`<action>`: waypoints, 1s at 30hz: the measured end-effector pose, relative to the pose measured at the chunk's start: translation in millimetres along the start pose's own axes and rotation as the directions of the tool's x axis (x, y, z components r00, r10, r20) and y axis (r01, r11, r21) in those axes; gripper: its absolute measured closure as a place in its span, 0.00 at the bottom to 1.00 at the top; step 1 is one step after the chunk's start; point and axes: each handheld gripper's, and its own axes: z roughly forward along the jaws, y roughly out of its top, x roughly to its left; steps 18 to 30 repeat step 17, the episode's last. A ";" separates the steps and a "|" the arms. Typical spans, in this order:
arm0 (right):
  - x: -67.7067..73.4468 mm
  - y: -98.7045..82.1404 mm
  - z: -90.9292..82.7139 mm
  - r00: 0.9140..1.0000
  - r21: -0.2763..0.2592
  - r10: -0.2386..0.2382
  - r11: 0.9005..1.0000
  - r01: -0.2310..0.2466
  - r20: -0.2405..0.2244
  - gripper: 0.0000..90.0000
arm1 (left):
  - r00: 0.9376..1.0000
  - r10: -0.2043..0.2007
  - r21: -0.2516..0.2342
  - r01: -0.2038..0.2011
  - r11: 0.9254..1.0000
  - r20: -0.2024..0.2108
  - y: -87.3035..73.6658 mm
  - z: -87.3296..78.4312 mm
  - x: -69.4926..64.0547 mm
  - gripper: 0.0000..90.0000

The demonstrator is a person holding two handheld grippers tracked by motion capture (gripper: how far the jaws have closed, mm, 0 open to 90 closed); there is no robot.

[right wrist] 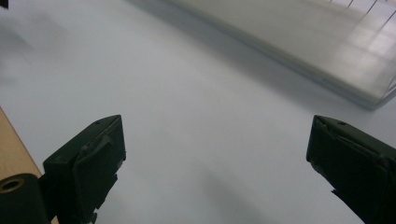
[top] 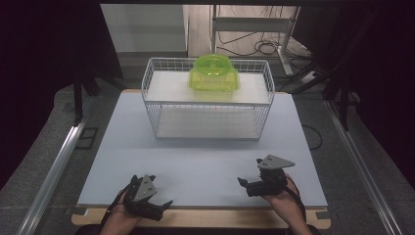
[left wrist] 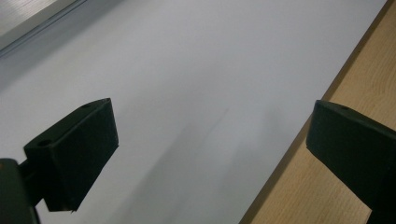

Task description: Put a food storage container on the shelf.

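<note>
Though both grippers wait low in the frame, the left gripper [top: 157, 197] and right gripper [top: 250, 175] with jaws spread wide and empty, the green plastic container [top: 214, 73] sits upper centre atop the wire rack [top: 156, 105]. It looks light, rigid and slick; grasping its side walls seems safest.

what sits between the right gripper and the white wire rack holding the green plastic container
Nothing: in the high view, bare pale table top runs from the right gripper to the white wire rack.

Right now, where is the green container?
In the high view, the green container sits on the wire rack's top shelf, right of centre, at the table's far side.
</note>
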 end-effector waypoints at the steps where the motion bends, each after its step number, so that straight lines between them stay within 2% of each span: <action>1: -0.2 -4.0 3.0 1.000 0.016 0.004 1.000 -0.004 -0.004 0.05 | 1.000 0.000 -0.002 0.000 1.000 0.000 0.1 0.0 -0.1 0.03; 5: -1.1 -10.7 13.0 1.000 0.051 -0.018 0.999 0.018 0.011 0.05 | 1.000 0.004 -0.004 -0.004 1.000 0.002 0.0 0.1 -0.8 0.02; 14: -4.8 -16.7 21.7 1.000 0.094 -0.006 0.996 0.005 0.003 0.05 | 1.000 0.006 -0.002 -0.006 1.000 -0.003 -0.8 0.8 -0.2 0.02; 30: -4.8 -15.9 22.0 1.000 0.092 -0.007 0.996 0.006 0.009 0.04 | 1.000 0.005 -0.005 -0.005 1.000 -0.004 -0.3 1.3 -0.2 0.02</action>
